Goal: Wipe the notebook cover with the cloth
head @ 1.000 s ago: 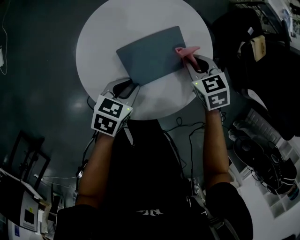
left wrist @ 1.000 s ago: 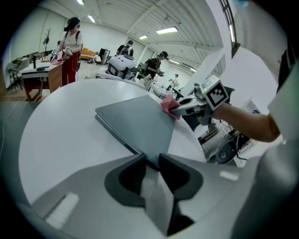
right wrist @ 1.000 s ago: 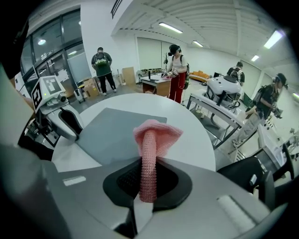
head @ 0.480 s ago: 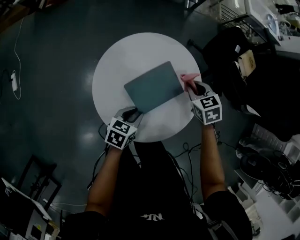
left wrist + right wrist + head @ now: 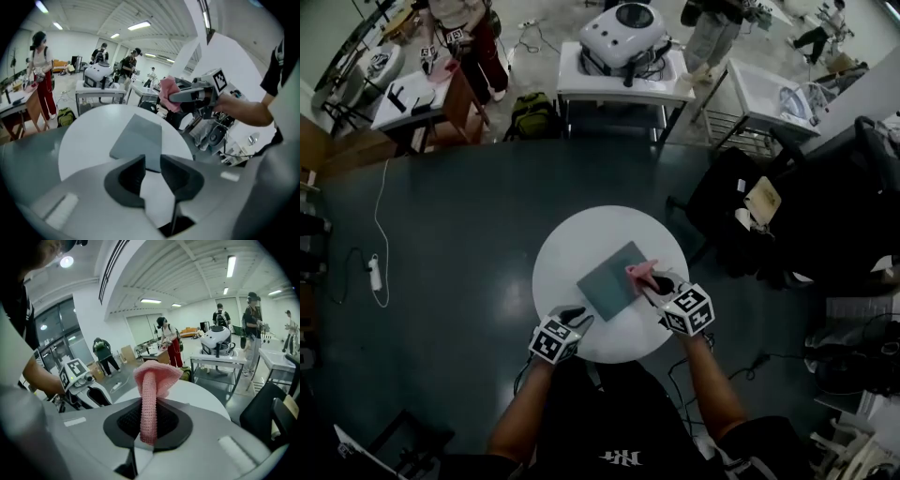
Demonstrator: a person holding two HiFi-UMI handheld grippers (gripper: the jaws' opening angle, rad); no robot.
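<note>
A grey-teal notebook [image 5: 609,278] [image 5: 138,138] lies closed and flat on the round white table [image 5: 567,258]. My right gripper [image 5: 652,280] [image 5: 149,417] is shut on a pink knitted cloth [image 5: 637,271] [image 5: 151,380], held in the air just off the notebook's right corner. The left gripper view shows this gripper [image 5: 190,95] with the cloth [image 5: 167,93] above the table's right side. My left gripper [image 5: 578,319] [image 5: 152,165] hovers over the table's near edge, short of the notebook. Its jaws have just been opening and nothing is between them.
A black chair [image 5: 722,211] stands right of the table. Cables and a power strip [image 5: 374,274] lie on the dark floor. White tables with a round white machine [image 5: 623,26] and several people stand at the back.
The head view has pulled far up and back, so the table looks much smaller. Both grippers have lifted away from the table, the right one still holding the cloth.
</note>
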